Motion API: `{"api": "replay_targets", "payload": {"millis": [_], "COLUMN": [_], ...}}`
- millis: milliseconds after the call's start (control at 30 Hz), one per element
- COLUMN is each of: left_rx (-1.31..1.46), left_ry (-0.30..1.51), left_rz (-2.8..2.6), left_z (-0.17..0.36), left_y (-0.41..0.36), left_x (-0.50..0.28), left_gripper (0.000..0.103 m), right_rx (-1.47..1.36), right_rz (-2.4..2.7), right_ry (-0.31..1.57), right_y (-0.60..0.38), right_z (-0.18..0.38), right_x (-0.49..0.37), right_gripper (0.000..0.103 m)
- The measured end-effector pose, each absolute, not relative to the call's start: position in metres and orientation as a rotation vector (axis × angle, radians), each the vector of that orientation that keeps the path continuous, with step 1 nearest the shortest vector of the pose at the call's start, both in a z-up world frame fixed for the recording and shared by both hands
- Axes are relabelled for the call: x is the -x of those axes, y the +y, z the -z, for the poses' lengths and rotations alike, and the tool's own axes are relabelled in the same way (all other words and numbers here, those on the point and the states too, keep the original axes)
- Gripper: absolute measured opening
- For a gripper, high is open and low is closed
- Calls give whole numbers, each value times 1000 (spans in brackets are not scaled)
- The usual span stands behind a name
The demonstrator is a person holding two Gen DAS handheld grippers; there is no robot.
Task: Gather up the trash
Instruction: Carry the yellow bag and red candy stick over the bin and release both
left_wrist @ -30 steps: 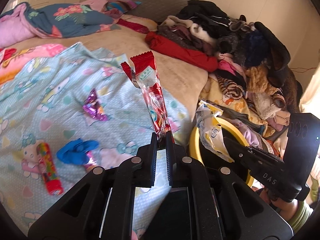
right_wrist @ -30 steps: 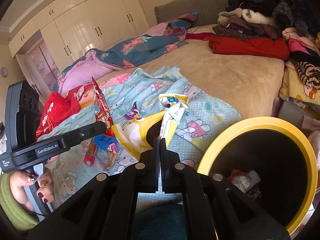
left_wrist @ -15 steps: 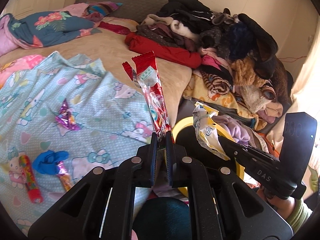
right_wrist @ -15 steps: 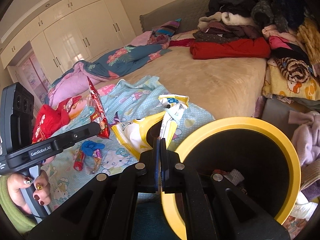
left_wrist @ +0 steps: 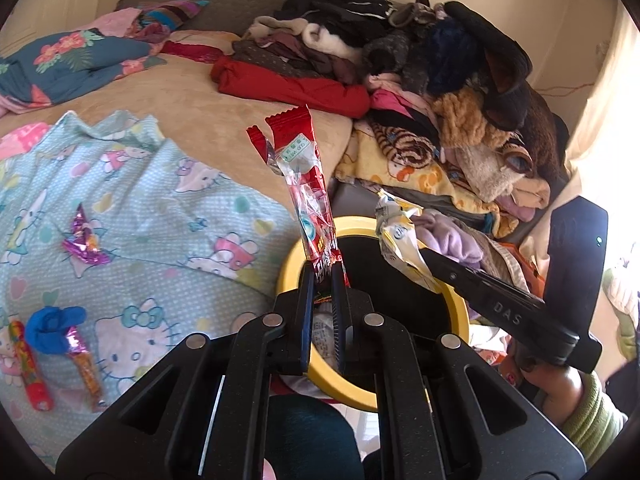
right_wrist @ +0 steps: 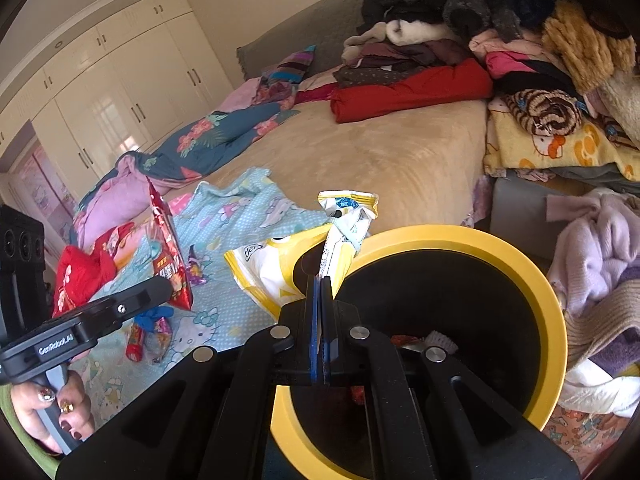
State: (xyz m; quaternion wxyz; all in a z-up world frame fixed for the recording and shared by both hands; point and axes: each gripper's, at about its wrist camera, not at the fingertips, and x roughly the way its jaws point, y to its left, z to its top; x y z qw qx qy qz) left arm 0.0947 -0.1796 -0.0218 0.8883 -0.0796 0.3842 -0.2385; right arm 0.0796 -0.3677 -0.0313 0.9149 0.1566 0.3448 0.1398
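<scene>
While both wrappers hang at the bin (right_wrist: 556, 304) | left gripper (left_wrist: 322, 280) clamps red wrapper (left_wrist: 308, 184) | right gripper (right_wrist: 322, 284) clamps yellow wrapper (right_wrist: 276, 276) | centre each over the opening before letting go

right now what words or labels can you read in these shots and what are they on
"DAS": side of the right gripper, in the left wrist view.
"GenRobot.AI": side of the left gripper, in the right wrist view.
Red wrapper: label print too small to read.
Yellow wrapper: logo too blurred to read.
</scene>
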Motion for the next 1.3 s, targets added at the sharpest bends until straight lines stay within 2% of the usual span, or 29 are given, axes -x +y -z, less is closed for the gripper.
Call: {"api": "replay_targets", "payload": {"millis": [633,1033,1100,1233,1300], "left_rx": [64,63,64,73,77], "left_ry": [862,929,931,931,929], "left_rz": [617,605,601,588,581], "left_z": [53,78,78,77,76], "left_y": [-240,-247,-245,-241,-238], "left_x": [-95,-104,-104,-104,-103], "left_gripper": [2,1,1,2,2], "right_rx": [-434,-472,-466,-468,-467], "right_rz": [-156,-139,-133,-124,-126], "right_ry": [776,847,843,831,818], "right_y": [-411,-418,-418,-418,-418], "right_z": [61,80,79,77,74], "right_x": [-85,-91,-91,-88,-86], "right_gripper": [2,4,8,29,31]}}
